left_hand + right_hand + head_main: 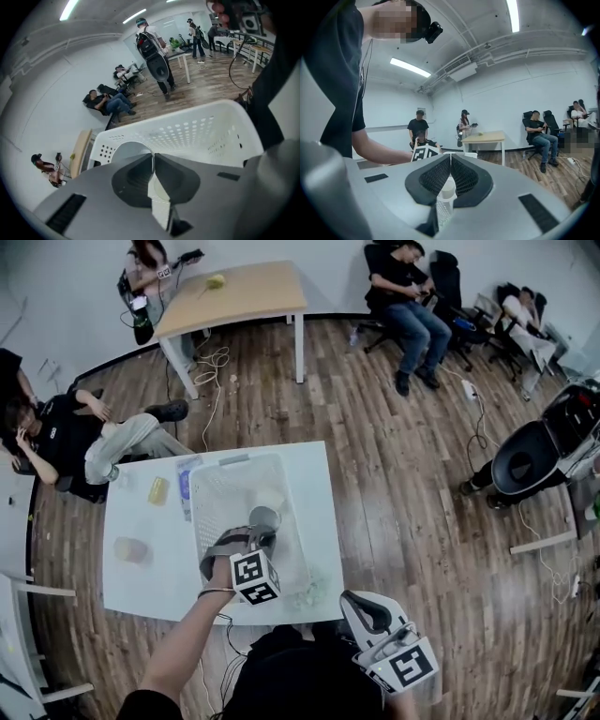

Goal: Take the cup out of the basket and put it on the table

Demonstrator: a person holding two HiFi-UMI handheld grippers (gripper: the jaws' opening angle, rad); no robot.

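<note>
A grey cup (263, 517) hangs above the inside of the white perforated basket (201, 521) on the white table (141, 592). My left gripper (260, 533) is shut on its rim. In the left gripper view the jaws (153, 157) pinch the cup's wall, and its pale rim (125, 149) curves to their left above the basket (187, 136). My right gripper (362, 608) hangs off the table's near right corner, with its tips (450, 157) together and nothing held.
A cream cup (270, 498) lies in the basket. A clear cup (314, 589) stands at the table's near right corner, also seen under the right jaws as a clear cup (445, 197). A yellow cup (157, 490) and an orange cup (131, 549) stand left of the basket. People sit around the room.
</note>
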